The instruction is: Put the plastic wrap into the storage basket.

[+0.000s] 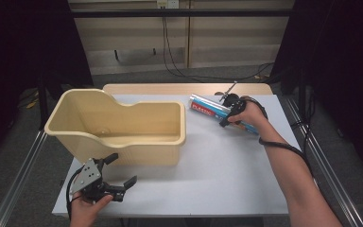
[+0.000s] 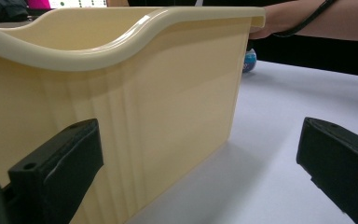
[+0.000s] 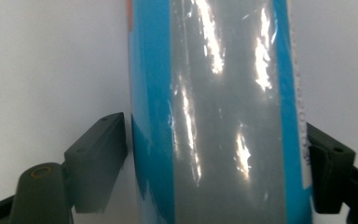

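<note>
A blue and silver tube [image 1: 207, 109] with a red label lies on the white table [image 1: 217, 175] at the back right. My right gripper [image 1: 230, 113] is over its middle, one jaw against each side, shut on it. In the right gripper view the tube [image 3: 223, 116] sits between both black jaws of the gripper [image 3: 216, 158]. A cream plastic bin [image 1: 137, 151] stands at the left centre and looks empty. My left gripper [image 1: 124, 169] is open near the table's front left, just in front of the bin's near wall [image 2: 168, 93], with nothing between its jaws [image 2: 200, 158].
The tube's blue end [image 2: 249, 60] peeks out past the bin's corner in the left gripper view. A forearm reaches across the table's right side [image 1: 293, 179]. Metal rails [image 1: 19, 179] run along both table sides. Cables [image 1: 179, 71] lie on the floor beyond.
</note>
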Motion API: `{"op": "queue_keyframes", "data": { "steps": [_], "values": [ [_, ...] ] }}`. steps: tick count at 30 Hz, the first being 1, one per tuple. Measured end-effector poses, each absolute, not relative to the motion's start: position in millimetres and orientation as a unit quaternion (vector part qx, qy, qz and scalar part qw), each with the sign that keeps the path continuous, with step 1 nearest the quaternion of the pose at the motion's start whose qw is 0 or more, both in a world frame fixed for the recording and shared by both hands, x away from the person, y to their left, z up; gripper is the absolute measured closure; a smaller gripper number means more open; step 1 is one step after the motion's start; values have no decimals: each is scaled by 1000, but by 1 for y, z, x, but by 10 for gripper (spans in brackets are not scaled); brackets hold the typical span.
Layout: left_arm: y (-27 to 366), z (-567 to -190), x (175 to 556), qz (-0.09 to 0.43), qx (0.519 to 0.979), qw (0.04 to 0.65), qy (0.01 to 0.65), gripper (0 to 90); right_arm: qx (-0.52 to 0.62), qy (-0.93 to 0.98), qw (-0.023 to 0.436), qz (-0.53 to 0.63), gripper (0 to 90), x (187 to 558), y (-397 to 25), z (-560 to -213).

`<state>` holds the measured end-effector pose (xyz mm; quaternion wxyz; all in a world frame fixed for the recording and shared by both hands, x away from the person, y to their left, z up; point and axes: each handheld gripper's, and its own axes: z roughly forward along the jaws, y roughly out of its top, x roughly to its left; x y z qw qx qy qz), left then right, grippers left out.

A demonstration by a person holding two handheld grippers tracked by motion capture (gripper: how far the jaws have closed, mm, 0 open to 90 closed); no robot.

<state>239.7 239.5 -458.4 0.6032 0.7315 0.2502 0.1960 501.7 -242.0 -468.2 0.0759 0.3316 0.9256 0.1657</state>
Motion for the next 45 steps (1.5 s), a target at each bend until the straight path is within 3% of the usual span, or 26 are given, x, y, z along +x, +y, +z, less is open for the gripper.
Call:
{"op": "queue_keyframes", "data": {
  "steps": [1,2,4,21,45],
  "values": [
    [239,-458,240,196,732,603,250,1,332,926,76,166,235,502,-242,-468],
    [239,-458,240,196,732,603,250,1,323,928,91,164,310,500,-243,-465],
    [239,-458,240,197,732,602,250,1,312,934,96,147,316,498,-239,-464],
    [239,-457,238,200,728,605,251,2,330,925,73,175,321,489,-240,-447],
    [239,-456,237,201,726,607,253,2,314,924,70,206,321,466,-251,-381]
  ]
}}
